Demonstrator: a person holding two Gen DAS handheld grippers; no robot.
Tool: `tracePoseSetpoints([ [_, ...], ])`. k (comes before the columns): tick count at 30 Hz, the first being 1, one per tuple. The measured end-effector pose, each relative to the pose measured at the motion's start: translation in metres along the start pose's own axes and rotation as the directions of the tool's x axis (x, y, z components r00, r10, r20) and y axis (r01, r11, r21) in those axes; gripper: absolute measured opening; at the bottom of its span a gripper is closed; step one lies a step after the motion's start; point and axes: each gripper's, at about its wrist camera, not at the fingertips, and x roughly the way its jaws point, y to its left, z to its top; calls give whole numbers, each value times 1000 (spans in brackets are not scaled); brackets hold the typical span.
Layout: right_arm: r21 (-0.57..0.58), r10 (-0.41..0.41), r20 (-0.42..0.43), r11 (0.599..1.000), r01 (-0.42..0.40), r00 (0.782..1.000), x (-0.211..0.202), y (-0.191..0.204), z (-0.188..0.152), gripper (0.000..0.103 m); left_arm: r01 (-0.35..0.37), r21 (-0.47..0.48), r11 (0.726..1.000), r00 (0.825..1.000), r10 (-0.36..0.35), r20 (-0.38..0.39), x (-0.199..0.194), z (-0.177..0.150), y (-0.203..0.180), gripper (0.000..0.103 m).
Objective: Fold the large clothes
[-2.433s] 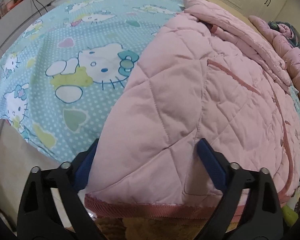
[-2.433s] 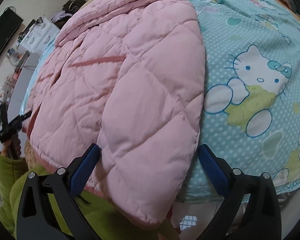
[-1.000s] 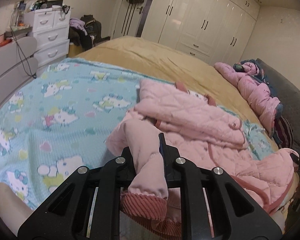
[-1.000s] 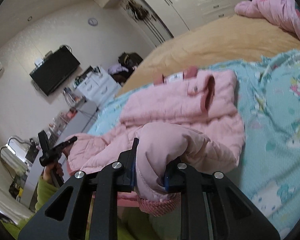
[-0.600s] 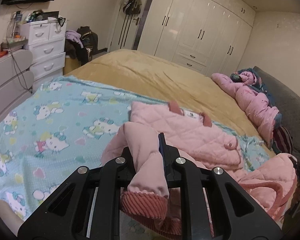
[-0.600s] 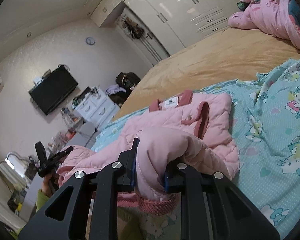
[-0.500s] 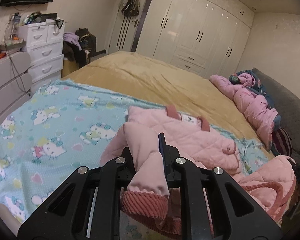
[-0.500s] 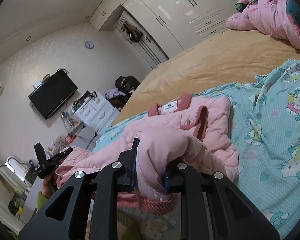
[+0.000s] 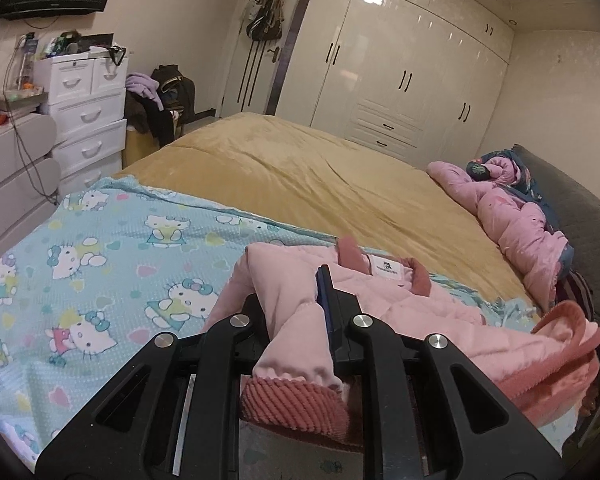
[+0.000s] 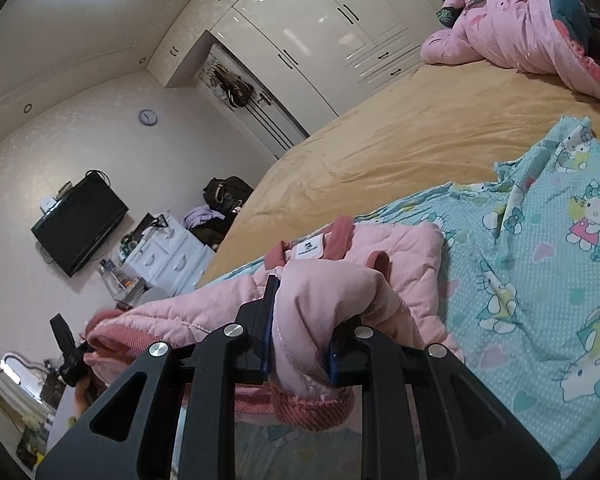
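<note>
A pink quilted jacket [image 9: 412,300] with darker pink ribbed trim lies on a blue cartoon-cat blanket [image 9: 112,264], collar and white label toward the far side. My left gripper [image 9: 296,300] is shut on one lower corner of the jacket, the ribbed hem bunched below its fingers. My right gripper [image 10: 300,320] is shut on the other lower corner of the pink jacket [image 10: 400,248], lifted above the blanket [image 10: 540,280]. The hem sags between the two grippers. The left gripper also shows small at the lower left of the right wrist view, held by a hand in a green sleeve.
The blanket lies on a mustard bed cover [image 9: 320,176]. A heap of pink and dark clothes [image 9: 516,208] sits at the bed's far right. White drawers [image 9: 88,120], a wall TV [image 10: 80,228] and white wardrobes [image 9: 400,92] surround the bed.
Both grippers closed on the jacket's lower corners and lifted them up and forward toward the collar. The hem now hangs folded over the jacket body, and more of the room shows.
</note>
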Motion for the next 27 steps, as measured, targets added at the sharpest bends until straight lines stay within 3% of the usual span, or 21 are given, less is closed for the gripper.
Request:
tracePoseSetpoints([
  [27,98,-126,-44,987,130,991,73,-45,12,20,-53,-43,998,998,54,37,83,-4,-13,12],
])
